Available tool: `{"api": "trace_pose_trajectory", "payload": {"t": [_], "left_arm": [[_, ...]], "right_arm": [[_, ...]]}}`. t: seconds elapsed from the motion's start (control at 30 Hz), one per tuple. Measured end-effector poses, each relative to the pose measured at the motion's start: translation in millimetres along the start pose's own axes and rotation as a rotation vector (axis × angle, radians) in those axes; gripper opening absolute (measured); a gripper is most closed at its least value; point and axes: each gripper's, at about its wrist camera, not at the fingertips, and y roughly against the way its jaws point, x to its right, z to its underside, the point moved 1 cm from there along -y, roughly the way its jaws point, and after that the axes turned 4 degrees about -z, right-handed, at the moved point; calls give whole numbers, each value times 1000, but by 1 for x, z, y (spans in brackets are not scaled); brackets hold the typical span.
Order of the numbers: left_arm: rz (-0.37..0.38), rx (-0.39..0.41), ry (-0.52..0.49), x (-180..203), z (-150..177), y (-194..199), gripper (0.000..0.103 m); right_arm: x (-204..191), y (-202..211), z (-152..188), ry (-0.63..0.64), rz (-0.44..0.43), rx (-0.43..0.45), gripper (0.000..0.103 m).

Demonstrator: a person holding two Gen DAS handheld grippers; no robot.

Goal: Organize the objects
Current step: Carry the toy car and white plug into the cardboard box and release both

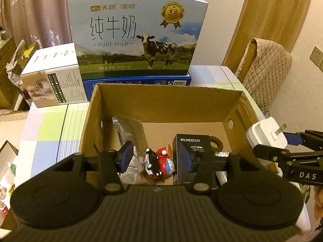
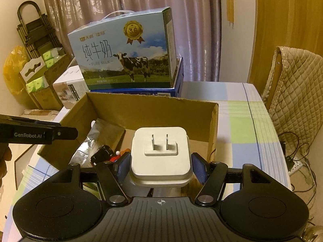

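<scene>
R gripper clamps white charger, just over cardboard box near edge. L gripper part-open, empty, above toys inside. Lower charger to bare floor w/o hitting the toys, then release.

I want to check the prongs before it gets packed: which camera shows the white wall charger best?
The right wrist view: the white square plastic wall charger sits centred, both metal prongs facing the camera, between the right tool's blue pads. The left wrist view shows it small, sideways, at the frame's right edge.
</scene>
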Motion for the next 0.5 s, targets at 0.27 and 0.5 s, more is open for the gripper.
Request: {"api": "trace_pose_trajectory", "payload": {"t": [0.27,0.5], "left_arm": [[-8,-5,-10,0,2,0,56],[-11,-8,-21,-3,7,2,64]], "right_arm": [[6,-10,-11,-36,-37,48,62],[11,-5,-12,-71,-20,45,62]]}}
